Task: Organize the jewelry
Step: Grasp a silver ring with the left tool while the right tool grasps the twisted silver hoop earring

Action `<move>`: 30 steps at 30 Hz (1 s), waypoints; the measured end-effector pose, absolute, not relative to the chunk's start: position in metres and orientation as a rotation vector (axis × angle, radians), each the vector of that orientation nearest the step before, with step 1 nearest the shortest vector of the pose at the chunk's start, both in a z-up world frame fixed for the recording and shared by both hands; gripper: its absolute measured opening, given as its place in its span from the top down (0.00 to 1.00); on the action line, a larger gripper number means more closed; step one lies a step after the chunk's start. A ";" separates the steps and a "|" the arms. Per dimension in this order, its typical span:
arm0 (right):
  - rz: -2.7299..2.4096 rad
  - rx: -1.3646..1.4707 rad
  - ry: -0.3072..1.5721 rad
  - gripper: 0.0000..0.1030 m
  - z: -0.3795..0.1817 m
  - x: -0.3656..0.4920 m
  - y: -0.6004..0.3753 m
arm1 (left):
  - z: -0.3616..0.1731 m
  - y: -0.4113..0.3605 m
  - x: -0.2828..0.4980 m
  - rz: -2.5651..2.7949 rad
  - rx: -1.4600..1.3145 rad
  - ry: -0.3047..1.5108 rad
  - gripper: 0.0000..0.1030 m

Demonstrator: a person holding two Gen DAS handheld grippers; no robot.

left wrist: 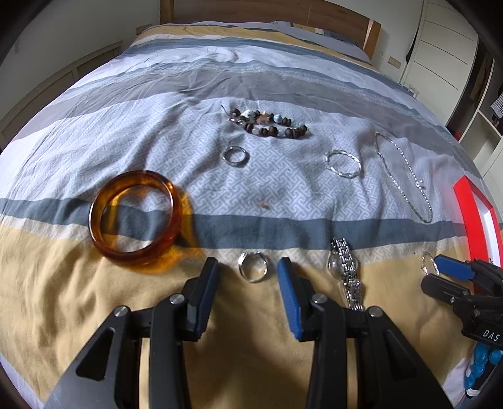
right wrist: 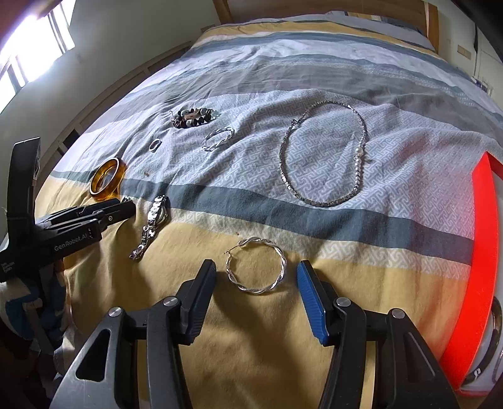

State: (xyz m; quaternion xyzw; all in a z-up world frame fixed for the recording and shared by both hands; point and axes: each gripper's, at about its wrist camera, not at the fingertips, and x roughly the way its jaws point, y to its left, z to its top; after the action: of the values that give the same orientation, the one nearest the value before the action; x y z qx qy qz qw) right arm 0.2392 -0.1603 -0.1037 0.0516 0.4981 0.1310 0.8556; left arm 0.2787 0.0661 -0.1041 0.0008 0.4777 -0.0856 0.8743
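Note:
Jewelry lies spread on a striped bedspread. My left gripper (left wrist: 248, 267) is open, low over the bed, with a small silver ring (left wrist: 252, 269) between its fingertips. My right gripper (right wrist: 257, 272) is open around a twisted silver hoop earring (right wrist: 256, 266), which also shows in the left wrist view (left wrist: 429, 263). A silver watch (left wrist: 344, 267) lies between the two grippers. An amber bangle (left wrist: 138, 217) lies to the left. Farther off are a bead bracelet (left wrist: 267, 123), a second silver ring (left wrist: 235, 156), a second twisted hoop (left wrist: 342, 162) and a silver necklace (right wrist: 323, 154).
A red jewelry box (right wrist: 478, 270) stands at the right edge of the bed, also in the left wrist view (left wrist: 471, 204). A wooden headboard (left wrist: 267, 11) is at the far end and white cabinets (left wrist: 446, 47) at the right.

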 end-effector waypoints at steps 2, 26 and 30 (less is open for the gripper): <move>0.269 0.100 1.046 0.54 -0.106 0.241 -0.159 | -0.105 0.066 0.278 -0.176 0.002 0.993 0.66; 0.282 0.119 0.934 0.62 -0.053 0.186 -0.172 | -0.056 0.060 0.218 -0.195 0.020 0.936 0.83; 0.262 0.117 0.893 0.62 -0.030 0.163 -0.185 | -0.033 0.047 0.201 -0.230 0.027 0.905 0.83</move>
State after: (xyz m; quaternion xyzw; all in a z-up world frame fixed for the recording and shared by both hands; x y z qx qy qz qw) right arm 0.1630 -0.1848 -0.0302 0.0565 0.4305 0.1264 0.8919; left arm 0.2011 0.0469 -0.0331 0.0129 0.4361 -0.1108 0.8929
